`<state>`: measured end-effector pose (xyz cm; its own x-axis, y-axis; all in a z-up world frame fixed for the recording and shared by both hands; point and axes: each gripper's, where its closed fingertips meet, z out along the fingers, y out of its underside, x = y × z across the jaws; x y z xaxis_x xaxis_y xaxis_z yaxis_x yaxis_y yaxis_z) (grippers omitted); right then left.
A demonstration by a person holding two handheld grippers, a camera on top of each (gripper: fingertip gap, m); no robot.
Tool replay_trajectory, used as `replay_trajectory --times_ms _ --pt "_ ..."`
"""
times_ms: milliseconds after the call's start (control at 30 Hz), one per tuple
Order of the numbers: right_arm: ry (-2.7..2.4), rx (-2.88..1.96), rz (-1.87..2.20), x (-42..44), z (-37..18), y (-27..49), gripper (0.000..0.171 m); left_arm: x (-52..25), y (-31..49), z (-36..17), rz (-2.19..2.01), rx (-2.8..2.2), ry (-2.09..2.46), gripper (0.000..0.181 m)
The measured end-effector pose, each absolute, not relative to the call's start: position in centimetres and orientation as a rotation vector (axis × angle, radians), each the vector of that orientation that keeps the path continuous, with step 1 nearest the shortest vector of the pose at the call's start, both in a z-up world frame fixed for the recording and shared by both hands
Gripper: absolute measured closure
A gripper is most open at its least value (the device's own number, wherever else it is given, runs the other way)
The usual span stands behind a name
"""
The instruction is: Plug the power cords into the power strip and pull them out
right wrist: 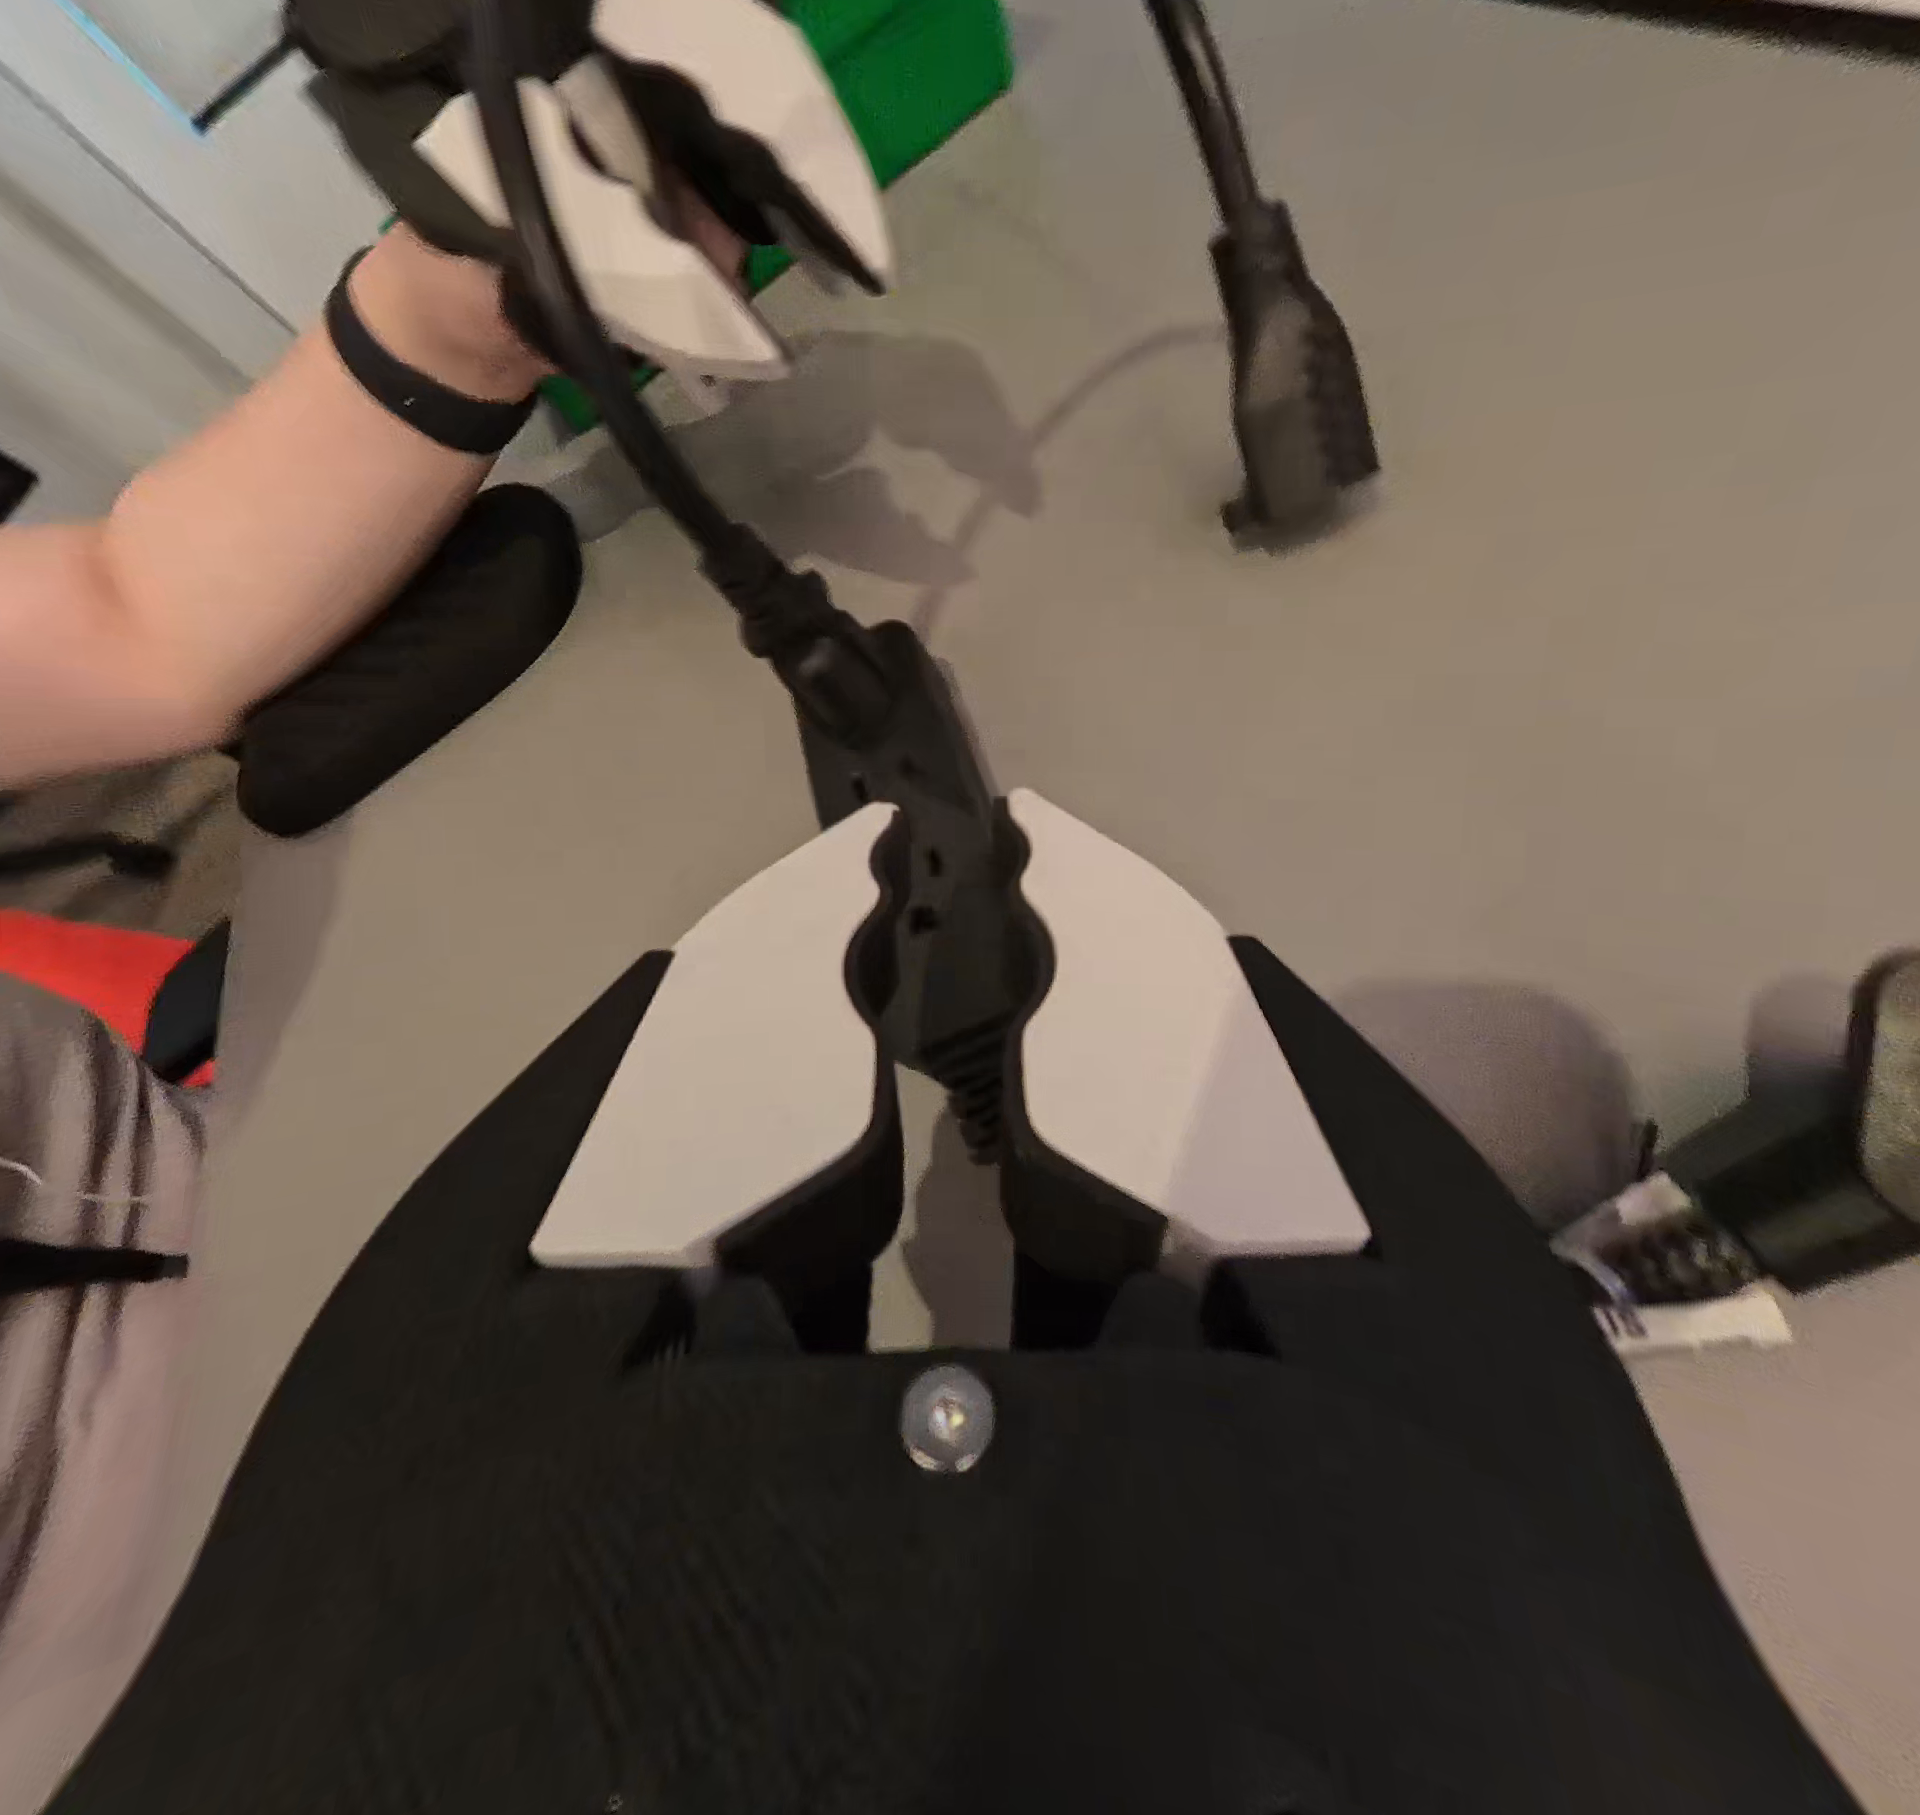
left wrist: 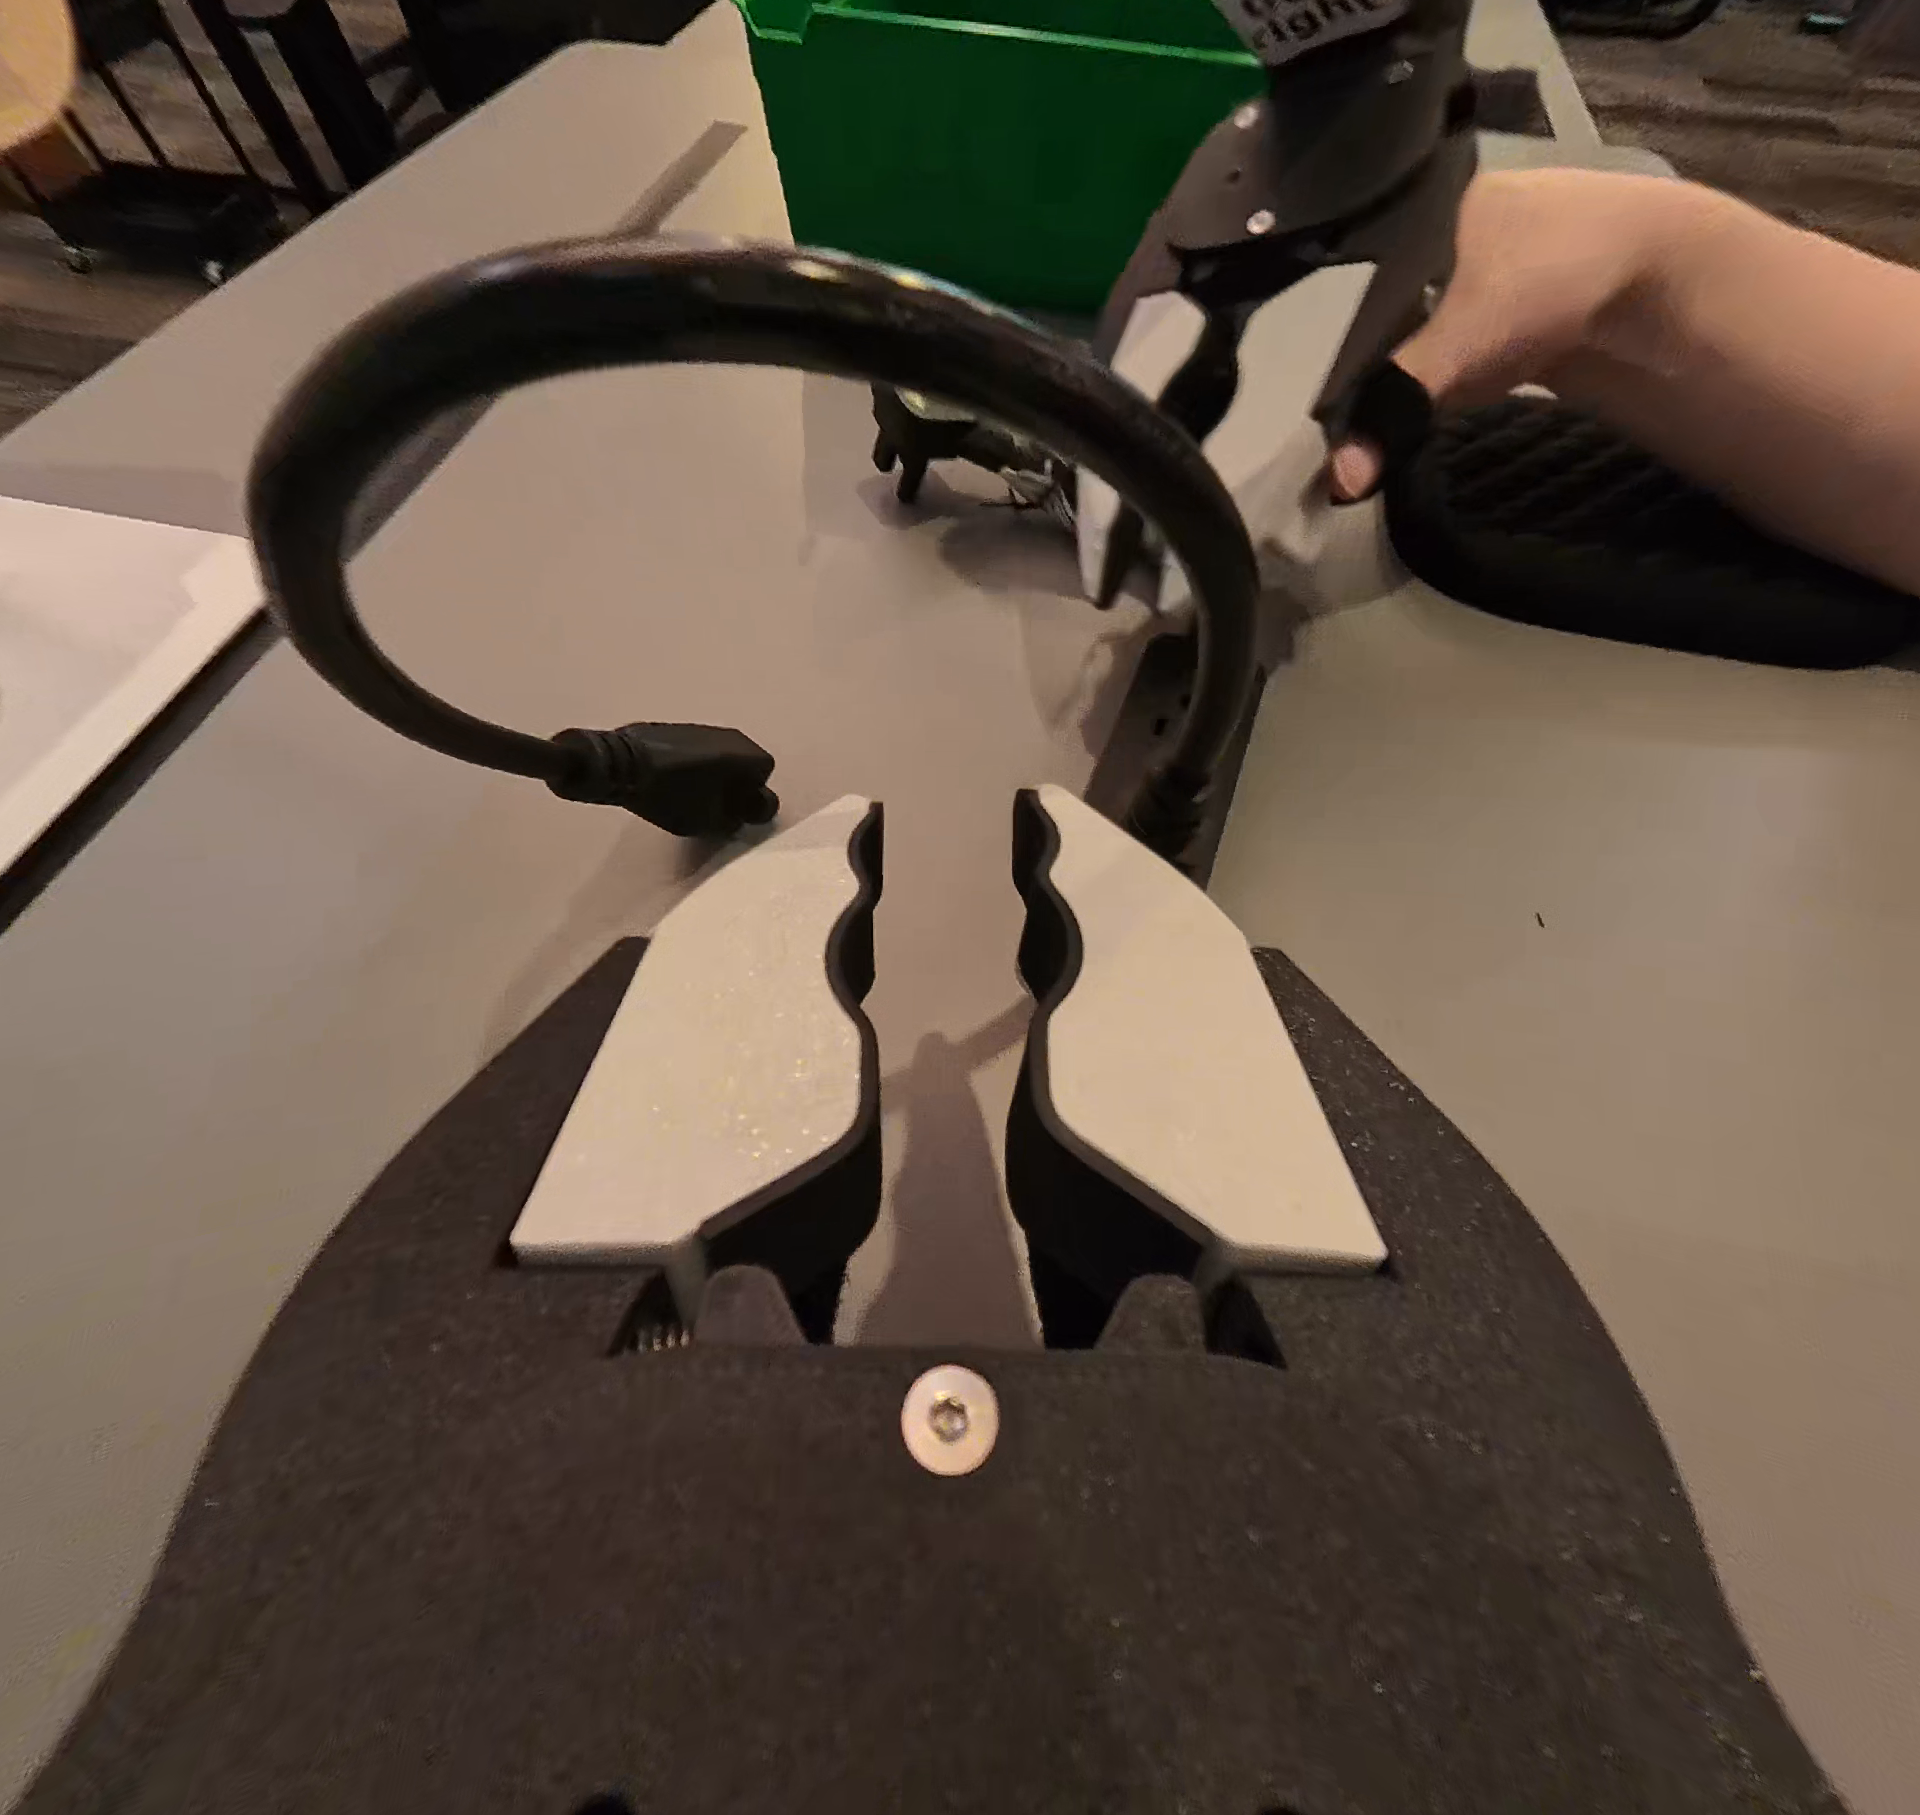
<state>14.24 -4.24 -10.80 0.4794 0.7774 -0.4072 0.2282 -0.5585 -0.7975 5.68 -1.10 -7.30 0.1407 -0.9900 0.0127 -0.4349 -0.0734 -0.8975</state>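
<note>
In the right wrist view my right gripper (right wrist: 951, 835) is shut on the end of a black power strip (right wrist: 940, 892), holding it just above the grey table (right wrist: 1455, 726). A black power cord's plug (right wrist: 821, 674) sits in the strip's far socket. The cord (left wrist: 727, 300) arcs up and over, and its other connector (left wrist: 675, 778) rests on the table; this connector also shows in the right wrist view (right wrist: 1288, 383). My left gripper (left wrist: 945, 815) is open and empty, low over the table between the connector and the strip (left wrist: 1164, 716). It also shows in the right wrist view (right wrist: 821, 311).
A green bin (left wrist: 987, 134) stands at the back of the table. A black padded rest (left wrist: 1610, 539) lies under the person's forearm (left wrist: 1662, 342). A white sheet (left wrist: 94, 643) lies at the left edge. Small dark items with a wrapper (right wrist: 1683, 1256) lie beside the right gripper.
</note>
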Motion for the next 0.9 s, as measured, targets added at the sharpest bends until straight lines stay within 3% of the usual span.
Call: replay_trajectory --times_ms 167,367,467,500,567,667,767,900 --pt "-0.634 -2.055 0.871 17.1 -11.1 -1.2 0.139 5.8 -1.6 -8.8 -0.85 -1.673 1.487 0.158" --pt "-0.665 -1.506 1.282 14.9 -2.4 -4.1 0.17 5.8 -2.1 -9.2 -0.867 -1.671 1.525 0.158" --pt "-0.923 -1.501 1.307 12.4 -3.4 -6.9 0.17 5.5 -2.4 -9.8 -0.895 -1.694 1.558 0.155" --pt "-0.997 -1.553 1.277 11.5 -4.8 -7.2 0.169 5.4 -2.6 -10.0 -0.91 -1.703 1.573 0.153" --pt "-1.103 -1.603 1.268 9.8 -6.7 -7.9 0.15 5.2 -2.9 -10.5 -0.931 -1.718 1.603 0.15" --pt "-1.199 -1.656 1.099 8.6 -8.6 -7.4 0.146 5.0 -3.5 -11.1 -0.932 -1.713 1.661 0.144" --pt "-1.174 -1.674 0.895 8.3 -9.2 -5.6 0.124 5.1 -4.3 -11.8 -0.916 -1.694 1.73 0.14" --pt "-1.159 -1.665 0.903 7.2 -9.4 -5.1 0.128 5.5 -5.0 -13.1 -0.833 -1.669 1.824 0.14"
